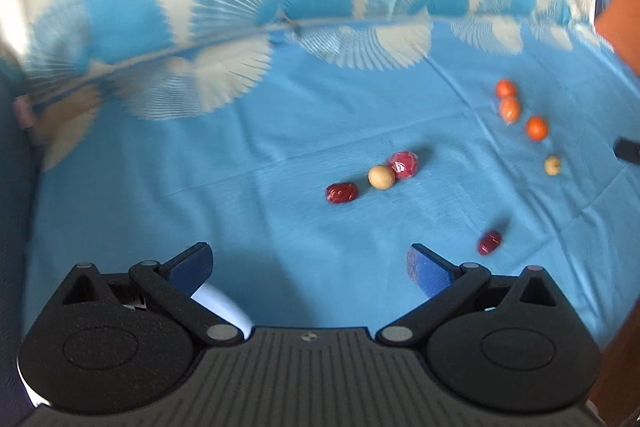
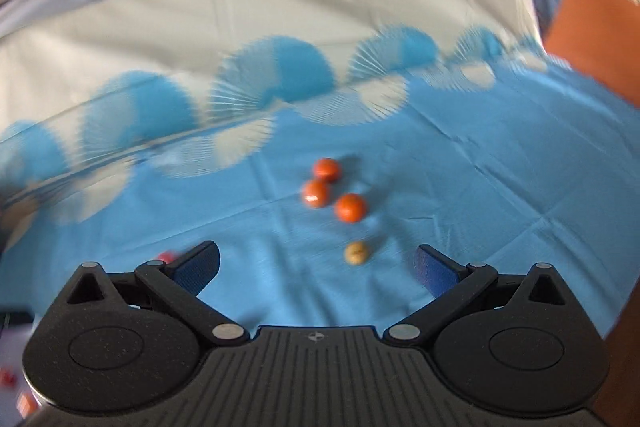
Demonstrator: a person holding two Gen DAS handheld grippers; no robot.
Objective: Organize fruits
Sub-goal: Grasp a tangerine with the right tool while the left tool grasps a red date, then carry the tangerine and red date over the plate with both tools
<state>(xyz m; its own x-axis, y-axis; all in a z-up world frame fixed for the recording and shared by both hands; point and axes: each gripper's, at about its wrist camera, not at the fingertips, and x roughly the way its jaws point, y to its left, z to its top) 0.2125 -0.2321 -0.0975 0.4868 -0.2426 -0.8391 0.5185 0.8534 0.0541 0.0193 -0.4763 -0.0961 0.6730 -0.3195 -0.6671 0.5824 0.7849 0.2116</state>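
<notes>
Blue cloth [image 2: 480,187], longan [image 2: 356,252] between tool [image 2: 316,267] fingers.

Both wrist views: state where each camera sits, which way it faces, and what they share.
Left wrist: sits behind the left claw, jaws open, facing the blue cloth, red dates and a beige ball.
Right wrist: behind the right claw, jaws open, facing three orange fruits.
Shared: those orange fruits and the small tan fruit, on the same cloth.
</notes>
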